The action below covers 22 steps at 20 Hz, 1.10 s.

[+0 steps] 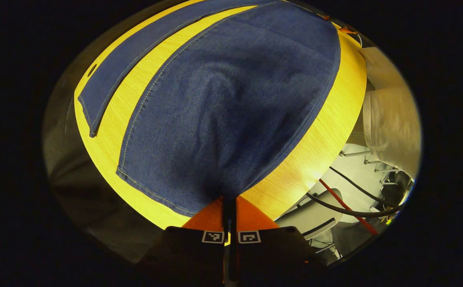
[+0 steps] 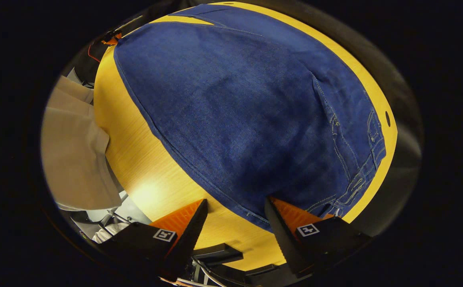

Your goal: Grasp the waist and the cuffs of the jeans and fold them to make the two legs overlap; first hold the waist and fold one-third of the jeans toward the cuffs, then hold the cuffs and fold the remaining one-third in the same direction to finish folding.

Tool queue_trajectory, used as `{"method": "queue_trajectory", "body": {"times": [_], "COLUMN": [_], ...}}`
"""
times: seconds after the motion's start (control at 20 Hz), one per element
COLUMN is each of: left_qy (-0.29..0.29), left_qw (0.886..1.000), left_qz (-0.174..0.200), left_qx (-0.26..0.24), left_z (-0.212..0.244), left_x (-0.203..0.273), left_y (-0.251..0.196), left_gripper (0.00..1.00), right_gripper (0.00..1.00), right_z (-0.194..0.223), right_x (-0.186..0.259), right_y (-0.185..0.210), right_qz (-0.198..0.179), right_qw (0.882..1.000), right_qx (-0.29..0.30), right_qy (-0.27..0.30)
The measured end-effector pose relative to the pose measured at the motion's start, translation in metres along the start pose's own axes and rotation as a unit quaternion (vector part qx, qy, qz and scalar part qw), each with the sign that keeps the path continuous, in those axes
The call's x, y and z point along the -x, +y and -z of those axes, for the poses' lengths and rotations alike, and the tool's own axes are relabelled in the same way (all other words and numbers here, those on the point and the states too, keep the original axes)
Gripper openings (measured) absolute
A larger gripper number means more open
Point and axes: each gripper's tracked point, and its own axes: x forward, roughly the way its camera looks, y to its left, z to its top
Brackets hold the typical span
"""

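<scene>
Jeans: the dark blue denim jeans [image 1: 223,111] lie spread flat on the yellow wood-grain table [image 1: 315,147], both legs apart, a strip of bare table between them in the left gripper view.
Left claw: the left claw [image 1: 230,207] is pinched tight on the cuff hem of the near leg, at the table's edge; the cloth puckers up from the grip.
Right claw: the right claw [image 2: 235,217] stands wide, fingers astride the near edge of the jeans at the waist end, the belt loops and waistband just beside its outer finger; it grips nothing yet.
Bystander: a pale beige garment on a person [image 2: 76,155] shows past the table's near side.
Step in hand: I judge it the first one, taking hold of cuff and waist before laying leg on leg.
Next move: the right claw needs to close on the waist edge; then both should lift together and carry the near leg over onto the far one, seams matched.
</scene>
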Motion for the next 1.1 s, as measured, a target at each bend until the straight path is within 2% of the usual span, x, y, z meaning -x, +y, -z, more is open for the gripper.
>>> {"method": "queue_trajectory", "body": {"times": [0.05,0.1,0.2,0.3,0.35,0.5,0.65,0.8,0.95,1.1], "left_qy": [0.001,0.001,-0.001,-0.006,-0.007,-0.004,0.009,0.036,0.054,0.057], "left_qw": [1.0,1.0,1.0,1.0,1.0,1.0,0.999,0.998,0.998,0.998], "left_qz": [0.001,0.001,0.0,-0.001,0.0,0.007,0.026,0.046,0.038,0.017], "left_qx": [-0.001,-0.001,0.007,0.014,0.017,0.017,0.019,0.012,-0.002,-0.013], "left_z": [0.0,0.0,0.0,-0.001,-0.002,-0.001,-0.002,0.0,0.002,0.002], "left_x": [0.0,0.0,0.0,-0.001,-0.001,-0.001,0.001,0.001,0.011,0.04], "left_y": [0.0,0.0,0.0,0.0,0.0,0.001,0.0,0.002,0.011,0.026], "left_gripper": [0.0,0.0,0.0,0.0,0.0,0.0,0.0,0.0,0.0,0.0], "right_gripper": [0.94,0.94,0.92,0.82,0.66,0.36,0.08,0.03,0.03,0.03], "right_z": [0.0,-0.001,-0.001,-0.006,-0.01,-0.014,-0.013,-0.012,-0.014,-0.034], "right_x": [0.0,-0.001,0.0,0.001,0.0,-0.002,-0.001,0.001,0.01,0.049], "right_y": [0.0,0.0,-0.001,-0.007,-0.012,-0.035,-0.034,-0.036,-0.038,-0.056], "right_qz": [0.0,0.0,-0.001,-0.001,0.0,0.016,0.014,0.028,0.049,0.087], "right_qw": [1.0,1.0,1.0,1.0,1.0,0.999,0.999,0.997,0.995,0.99], "right_qx": [0.002,0.0,-0.007,-0.017,-0.02,-0.038,-0.051,-0.064,-0.083,-0.107], "right_qy": [0.005,0.001,0.0,0.005,0.005,0.007,0.012,0.021,0.014,-0.03]}}
